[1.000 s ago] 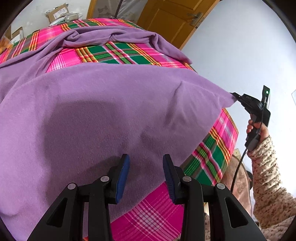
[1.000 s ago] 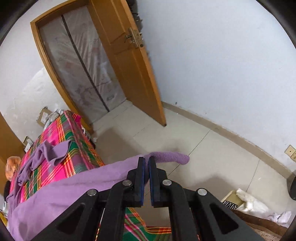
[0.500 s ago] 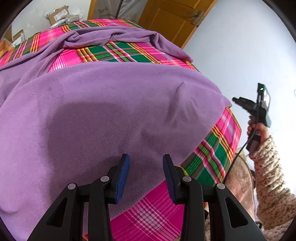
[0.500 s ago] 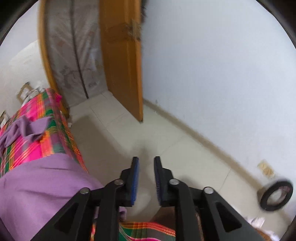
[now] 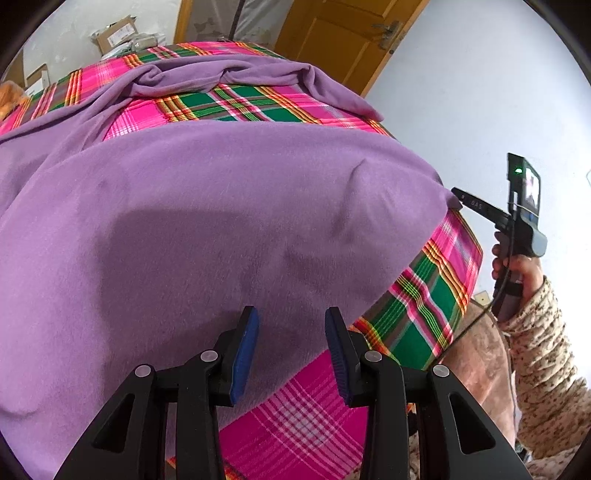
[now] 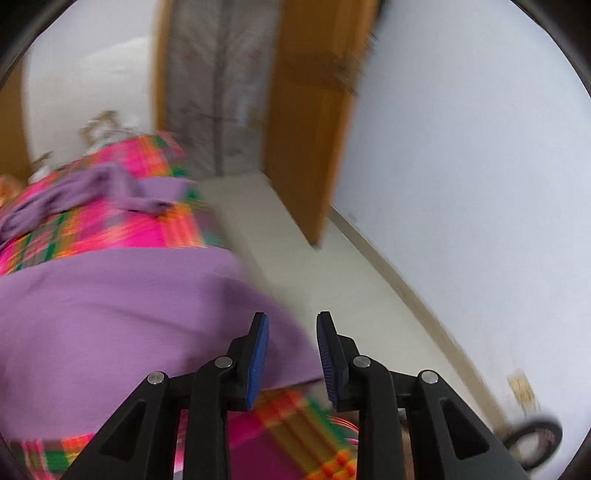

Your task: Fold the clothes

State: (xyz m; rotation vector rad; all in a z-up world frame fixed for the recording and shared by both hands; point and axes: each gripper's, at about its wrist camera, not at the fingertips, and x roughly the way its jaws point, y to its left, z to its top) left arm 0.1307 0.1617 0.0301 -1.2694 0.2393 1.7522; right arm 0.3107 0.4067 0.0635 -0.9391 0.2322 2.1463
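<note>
White walls and an orange wooden door [image 5: 332,33] up top, with a pink-and-green plaid bedsheet [image 5: 436,291] below. The soft purple fleece garment [image 5: 207,221] covers most of the frame. Left claw [image 5: 291,345] is spread, gripping nothing; right claw [image 6: 291,349] is spread too, over the garment's corner, nothing pinched.

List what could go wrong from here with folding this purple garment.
1. The purple garment reaches the edge of the plaid-covered surface, with bare floor beyond; a tug could drag it off.
2. Neither the left gripper nor the right gripper holds cloth, so a hasty pinch may catch the plaid cover too.
3. The bunched sleeve may fold in crooked.
</note>
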